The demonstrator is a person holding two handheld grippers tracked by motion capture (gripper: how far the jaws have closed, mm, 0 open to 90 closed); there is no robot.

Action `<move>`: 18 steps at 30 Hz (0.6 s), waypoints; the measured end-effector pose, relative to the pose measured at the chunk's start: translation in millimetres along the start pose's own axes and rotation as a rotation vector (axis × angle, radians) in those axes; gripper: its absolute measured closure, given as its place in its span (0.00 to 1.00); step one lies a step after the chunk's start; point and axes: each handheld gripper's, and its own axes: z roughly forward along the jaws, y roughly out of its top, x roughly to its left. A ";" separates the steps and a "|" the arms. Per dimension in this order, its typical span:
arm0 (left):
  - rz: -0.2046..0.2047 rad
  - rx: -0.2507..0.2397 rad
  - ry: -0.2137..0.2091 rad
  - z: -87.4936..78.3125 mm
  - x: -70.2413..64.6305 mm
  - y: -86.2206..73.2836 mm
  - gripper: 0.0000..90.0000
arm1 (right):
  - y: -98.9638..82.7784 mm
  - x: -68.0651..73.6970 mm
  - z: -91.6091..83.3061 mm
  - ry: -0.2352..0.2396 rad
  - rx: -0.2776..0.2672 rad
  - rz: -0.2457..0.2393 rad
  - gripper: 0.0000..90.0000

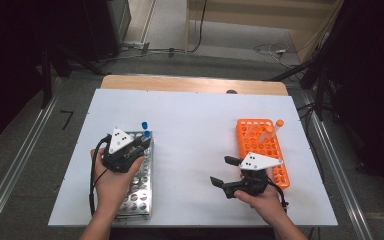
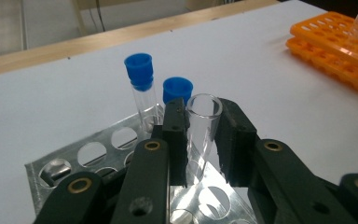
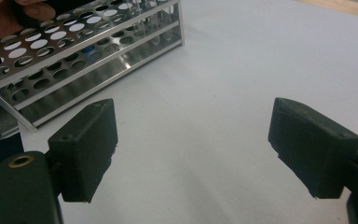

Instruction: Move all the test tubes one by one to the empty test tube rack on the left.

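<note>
In the high view, the left hand-held gripper sits over the far end of a metal rack that lies along the left side of the white tabletop. 2 blue-capped tubes stand at that far end of the rack, just beyond the jaws. The right hand-held gripper hovers low over bare tabletop with its jaws spread wide and nothing between them. Just to its right lies an orange rack, with 1 orange-capped tube leaning in it.

In the left gripper view, the left hand-held gripper is clamped on a clear uncapped tube, both pads pressed against its sides. The tube stands nearly upright, its lower end at the holes of the metal rack. The 2 blue-capped tubes stand in the rack just behind it.

In the right gripper view, the right hand-held gripper has its 2 black jaws well apart, with bare white tabletop between them. The metal rack lies farther off at upper left.
</note>
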 end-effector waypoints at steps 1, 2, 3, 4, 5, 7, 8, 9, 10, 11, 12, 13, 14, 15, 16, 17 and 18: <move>0.003 0.007 0.000 0.1 0.0 0.0 0.83 | -0.1 -0.3 0.0 -0.001 0.000 0.000 0.16; 0.001 0.007 0.000 0.0 0.0 0.0 0.83 | -0.1 -0.5 0.0 -0.001 0.001 0.000 0.16; 0.000 0.007 -0.002 0.1 0.0 0.0 0.83 | 0.0 -0.7 0.1 -0.003 0.000 0.000 0.16; 0.000 0.008 -0.002 0.1 0.0 0.1 0.83 | 0.0 -0.8 0.1 -0.004 0.001 0.001 0.16; 0.003 0.010 0.000 0.1 -0.1 0.0 0.83 | 0.0 -1.0 0.1 -0.005 0.001 0.002 0.16; 0.001 0.013 -0.005 0.4 -0.4 -0.2 0.82 | 0.2 -1.6 -0.4 -0.007 -0.001 0.003 0.16; -0.002 0.012 -0.013 0.4 -0.3 -0.3 0.81 | 0.4 -1.9 -0.6 -0.009 -0.002 0.006 0.16; -0.007 0.010 -0.017 0.4 -0.3 -0.4 0.80 | 0.5 -2.4 -0.8 -0.011 -0.004 0.006 0.16; -0.012 0.006 -0.021 0.2 -0.3 -0.4 0.79 | 0.6 -3.3 -1.1 -0.014 -0.006 0.007 0.16; -0.018 0.002 -0.022 -0.1 -0.3 -0.3 0.77 | 0.7 -3.8 -1.4 -0.017 -0.008 0.012 0.16; -0.021 0.001 -0.020 -0.8 -0.6 0.0 0.75 | 0.9 -4.6 -1.7 -0.022 -0.011 0.014 0.16; -0.022 -0.001 -0.014 -1.4 -1.0 0.3 0.72 | 1.1 -5.6 -2.2 -0.026 -0.014 0.015 0.16; -0.023 -0.002 -0.008 -2.2 -1.2 0.5 0.69 | 1.4 -6.4 -2.9 -0.032 -0.016 0.019 0.16; -0.031 -0.007 -0.007 -2.7 -1.3 0.7 0.66 | 1.7 -7.5 -3.4 -0.038 -0.021 0.021 0.16; -0.038 -0.014 -0.009 -3.5 -1.2 0.8 0.63 | 2.2 -8.6 -4.2 -0.045 -0.023 0.026 0.17; -0.040 -0.021 -0.011 -4.2 -1.2 1.0 0.61 | 2.6 -10.2 -4.8 -0.054 -0.028 0.028 0.17; -0.041 -0.026 -0.014 -5.1 -1.5 1.3 0.58 | 3.1 -11.9 -5.9 -0.062 -0.031 0.033 0.18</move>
